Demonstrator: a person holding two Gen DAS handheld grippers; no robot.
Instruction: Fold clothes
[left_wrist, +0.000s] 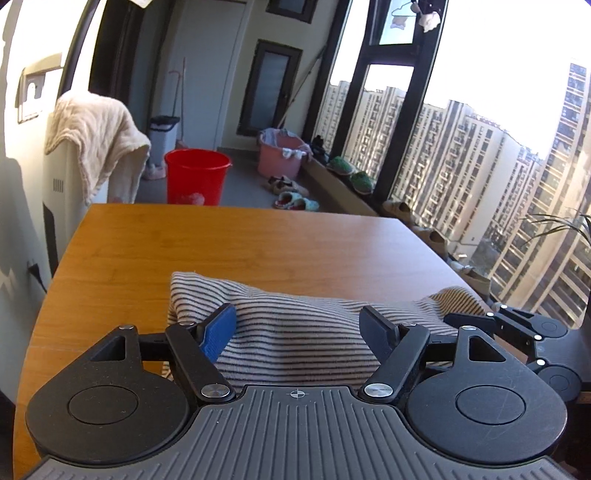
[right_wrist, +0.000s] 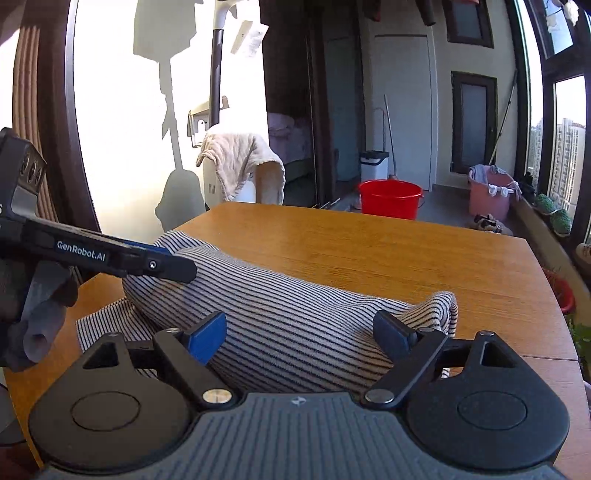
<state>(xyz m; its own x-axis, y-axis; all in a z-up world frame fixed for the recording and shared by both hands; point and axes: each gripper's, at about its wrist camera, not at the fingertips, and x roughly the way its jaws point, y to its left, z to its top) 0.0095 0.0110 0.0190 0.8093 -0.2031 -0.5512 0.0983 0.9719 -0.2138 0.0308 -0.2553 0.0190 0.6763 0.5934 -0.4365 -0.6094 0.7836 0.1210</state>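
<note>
From the left wrist camera, the left gripper (left_wrist: 297, 326) hangs low over the near edge of the wooden table (left_wrist: 229, 243), its jaws spread wide with nothing between them but air above the cloth. The striped garment (left_wrist: 295, 332) lies bunched and puffy right under the fingers, filling the frame from 9 to 3 o'clock. At 3 o'clock the right gripper (left_wrist: 517, 325) pokes in beside the garment's far corner. Off the table, a red bucket (left_wrist: 197, 175) sits at 11 o'clock and a pink laundry basket (left_wrist: 280, 153) at 12.

From the right wrist camera, the right gripper (right_wrist: 301, 332) is likewise parted wide, straddling the garment's (right_wrist: 295, 325) near hem without pinching it. The cloth runs as a rounded, doubled-over roll from 10 o'clock down to 3 o'clock, with a flat layer showing beneath at 8 o'clock. The left gripper (right_wrist: 162, 264) reaches in from 9 o'clock, its tip on the roll's upper end; whether it touches I cannot tell.

To my eye a fold has been laid over and both tools are free, so this looks like the pause between folds. Next, each would need to close on a hem or corner, low enough to catch both layers, then carry it across evenly.
</note>
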